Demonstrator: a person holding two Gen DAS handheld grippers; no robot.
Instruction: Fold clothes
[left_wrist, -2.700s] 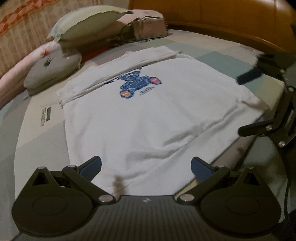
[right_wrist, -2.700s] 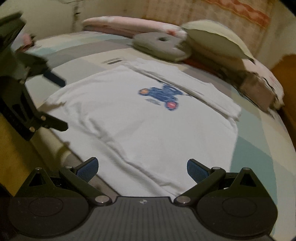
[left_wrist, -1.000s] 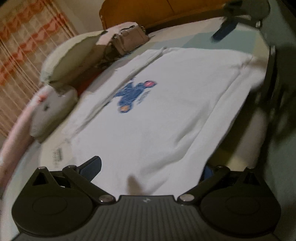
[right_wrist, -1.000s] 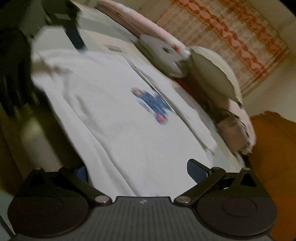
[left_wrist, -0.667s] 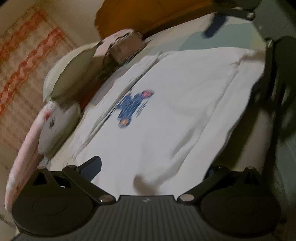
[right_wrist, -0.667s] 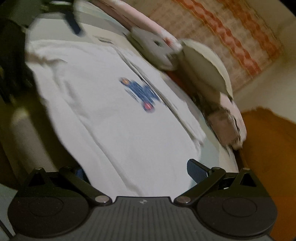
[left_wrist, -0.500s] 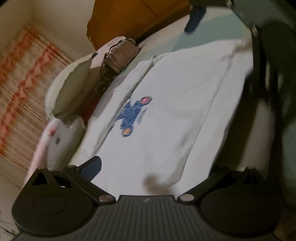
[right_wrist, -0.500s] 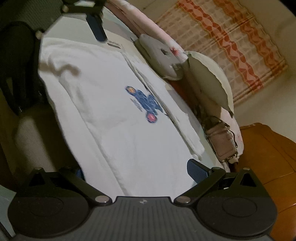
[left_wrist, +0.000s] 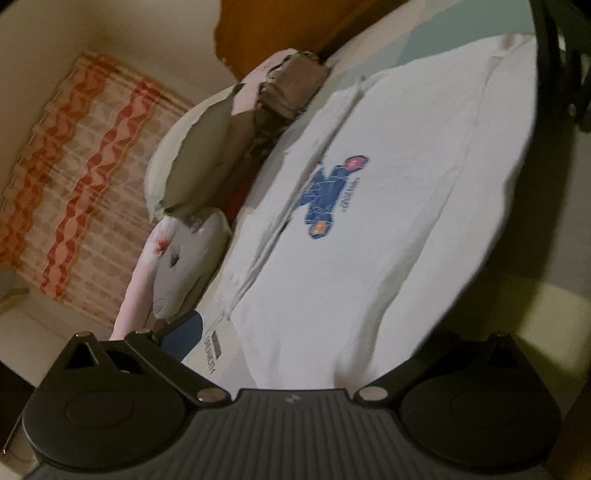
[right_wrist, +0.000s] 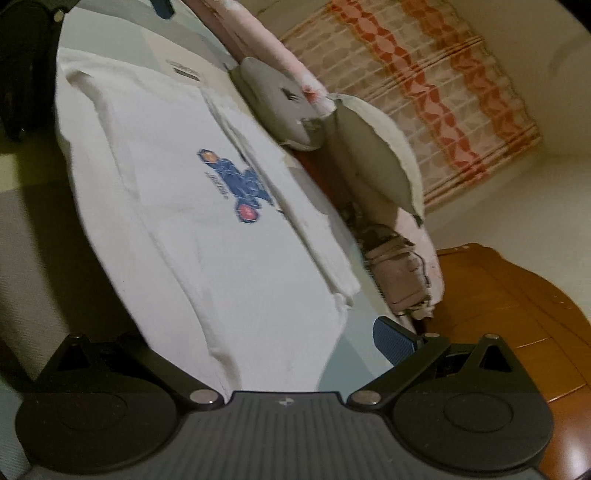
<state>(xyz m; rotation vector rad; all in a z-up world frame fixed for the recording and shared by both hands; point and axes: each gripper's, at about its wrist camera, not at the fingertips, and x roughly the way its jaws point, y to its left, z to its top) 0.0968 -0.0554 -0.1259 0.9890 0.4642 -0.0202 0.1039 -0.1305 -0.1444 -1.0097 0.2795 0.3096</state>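
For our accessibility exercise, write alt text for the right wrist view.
A white T-shirt with a blue print lies on a bed, its near edge between the open right gripper. Pillows and a bag sit beyond.

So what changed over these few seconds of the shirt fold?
Both grippers, left and right, have each slid one finger under the near edge of the white T-shirt and tipped it up off the bed; jaws are wide open. The far fold, the pillows and the bag haven't moved.
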